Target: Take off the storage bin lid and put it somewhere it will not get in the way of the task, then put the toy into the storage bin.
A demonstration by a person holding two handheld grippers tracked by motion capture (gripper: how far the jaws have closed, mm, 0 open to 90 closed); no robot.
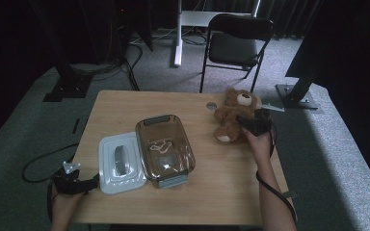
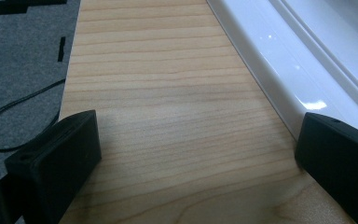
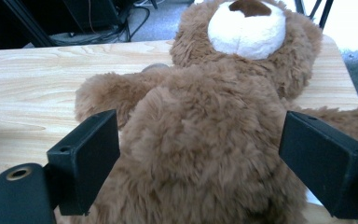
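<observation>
Nothing to read here: no lettering, label, brand, number or sign comes through on anything in these views.

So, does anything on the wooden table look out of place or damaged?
Nothing stands out. The brown plush teddy bear lies intact between the open right gripper. The white plastic lid lies flat beside the clear brown-tinted container.
</observation>
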